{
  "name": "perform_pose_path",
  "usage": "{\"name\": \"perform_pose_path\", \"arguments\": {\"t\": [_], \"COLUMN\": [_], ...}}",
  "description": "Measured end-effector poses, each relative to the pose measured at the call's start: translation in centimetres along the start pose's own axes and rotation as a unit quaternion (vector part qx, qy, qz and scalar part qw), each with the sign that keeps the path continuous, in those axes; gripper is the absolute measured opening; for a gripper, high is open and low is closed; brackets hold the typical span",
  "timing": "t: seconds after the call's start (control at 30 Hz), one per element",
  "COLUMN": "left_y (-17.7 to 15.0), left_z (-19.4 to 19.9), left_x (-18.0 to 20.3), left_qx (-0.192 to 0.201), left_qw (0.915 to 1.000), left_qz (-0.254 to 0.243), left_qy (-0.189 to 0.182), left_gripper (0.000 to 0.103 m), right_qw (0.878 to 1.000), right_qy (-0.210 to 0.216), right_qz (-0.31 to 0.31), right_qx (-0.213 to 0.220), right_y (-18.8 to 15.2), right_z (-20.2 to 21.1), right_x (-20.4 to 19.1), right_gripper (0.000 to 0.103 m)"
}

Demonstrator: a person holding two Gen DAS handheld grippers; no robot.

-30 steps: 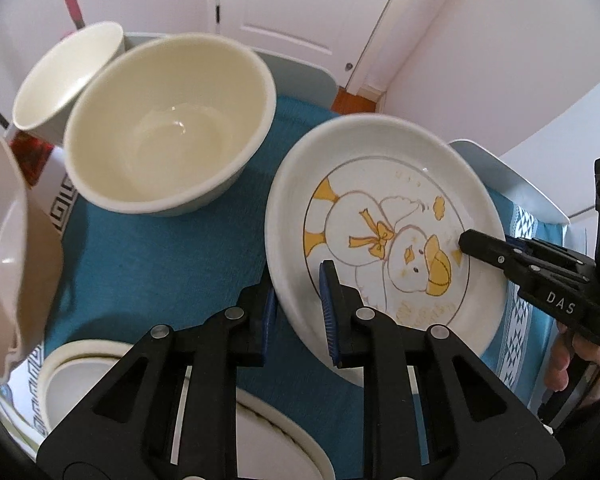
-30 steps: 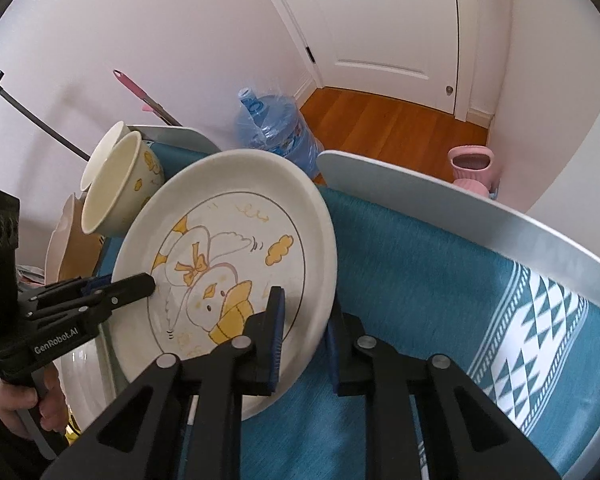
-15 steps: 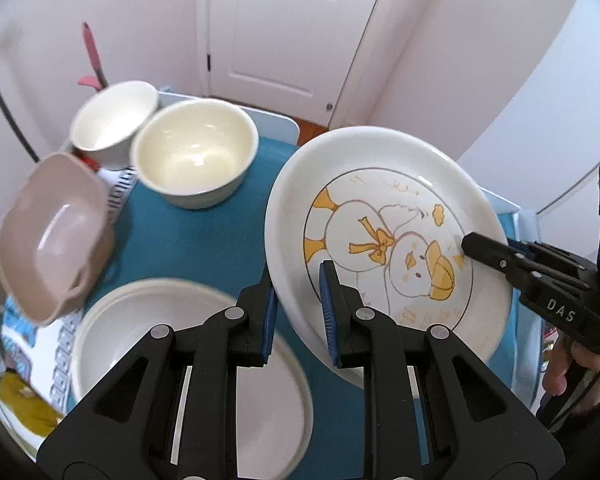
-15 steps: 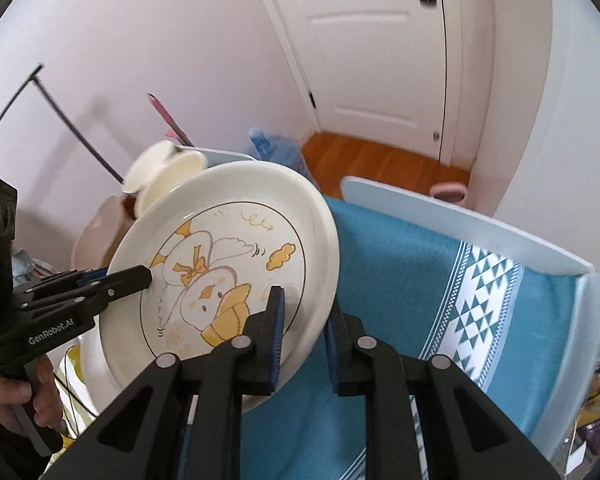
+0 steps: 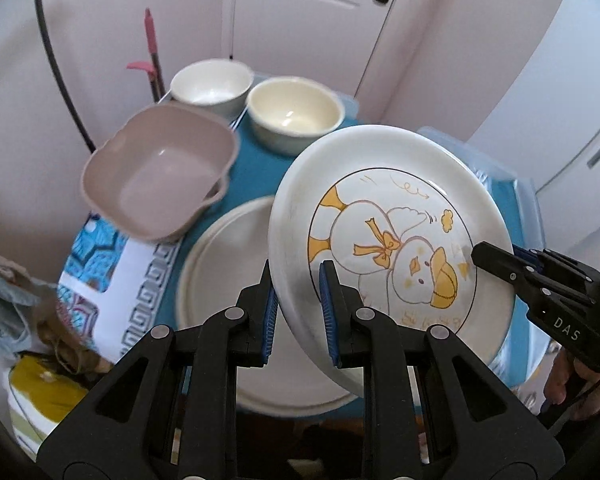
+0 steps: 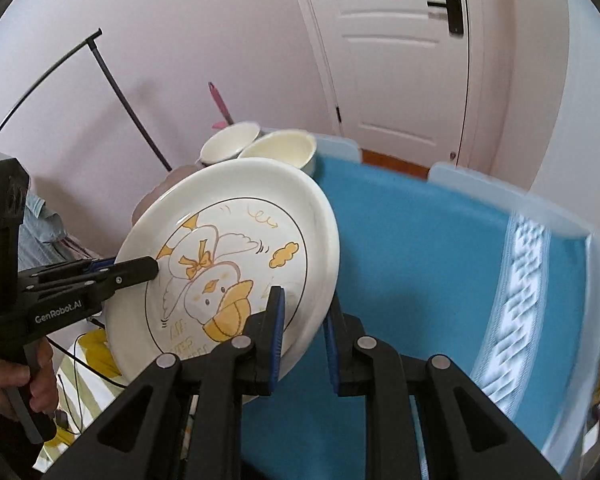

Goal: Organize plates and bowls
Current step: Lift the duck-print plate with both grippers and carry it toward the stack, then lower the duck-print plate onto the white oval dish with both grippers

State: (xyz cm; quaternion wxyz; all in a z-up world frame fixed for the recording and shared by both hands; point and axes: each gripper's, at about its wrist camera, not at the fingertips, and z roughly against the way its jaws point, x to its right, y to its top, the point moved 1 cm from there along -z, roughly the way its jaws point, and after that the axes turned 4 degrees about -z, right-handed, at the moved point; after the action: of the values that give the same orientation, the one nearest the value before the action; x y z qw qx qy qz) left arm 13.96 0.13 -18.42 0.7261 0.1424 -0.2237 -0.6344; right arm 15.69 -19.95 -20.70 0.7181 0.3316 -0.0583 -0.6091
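- Left gripper (image 5: 298, 306): clamped on the left rim of the duck plate (image 5: 388, 240), one blue pad on each face.
- Right gripper (image 6: 304, 334): clamped on the opposite rim of the same plate (image 6: 236, 256).
- Plate is held tilted, in the air above the blue cloth (image 6: 420, 248), between both grippers.
- Plain white plate (image 5: 224, 264) is seen lying flat on the cloth, partly under the held one.
- Pink dish (image 5: 160, 172) is seen to its left; two cream bowls (image 5: 296, 116) stand side by side at the far edge.
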Motion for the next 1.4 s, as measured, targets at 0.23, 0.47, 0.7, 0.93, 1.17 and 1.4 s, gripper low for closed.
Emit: {"name": "perform_pose_path", "arguments": {"t": [0.23, 0.47, 0.7, 0.93, 1.17, 1.4], "left_y": [-2.3, -3.2, -3.4, -3.4, -3.5, -4.2], "left_z": [-2.7, -5.0, -5.9, -6.3, -6.4, -6.0], "left_x": [-2.7, -4.0, -3.7, -2.8, -1.6, -0.8], "left_qx": [-0.035, -0.056, -0.061, -0.057, -0.046, -0.034], "left_qw": [0.9988, 0.9969, 0.996, 0.9933, 0.9874, 0.978], "left_qz": [-0.025, -0.042, -0.063, -0.097, -0.132, -0.168], "left_qy": [-0.023, -0.036, -0.021, 0.026, 0.073, 0.12], "left_gripper": [0.018, 0.018, 0.019, 0.019, 0.019, 0.019], "right_qw": [0.998, 0.996, 0.995, 0.995, 0.995, 0.994], "right_qy": [-0.033, -0.07, -0.087, -0.096, -0.096, -0.096], "right_qz": [-0.042, -0.048, -0.042, -0.021, -0.013, 0.001], "right_qx": [-0.018, -0.027, -0.029, -0.034, -0.038, -0.044], "right_y": [-3.0, -3.9, -4.1, -4.2, -4.1, -4.2], "right_z": [-2.9, -4.3, -4.7, -5.0, -5.2, -5.6], "right_x": [-2.2, -2.8, -3.3, -3.9, -3.8, -4.2], "right_gripper": [0.017, 0.017, 0.017, 0.017, 0.017, 0.017]}}
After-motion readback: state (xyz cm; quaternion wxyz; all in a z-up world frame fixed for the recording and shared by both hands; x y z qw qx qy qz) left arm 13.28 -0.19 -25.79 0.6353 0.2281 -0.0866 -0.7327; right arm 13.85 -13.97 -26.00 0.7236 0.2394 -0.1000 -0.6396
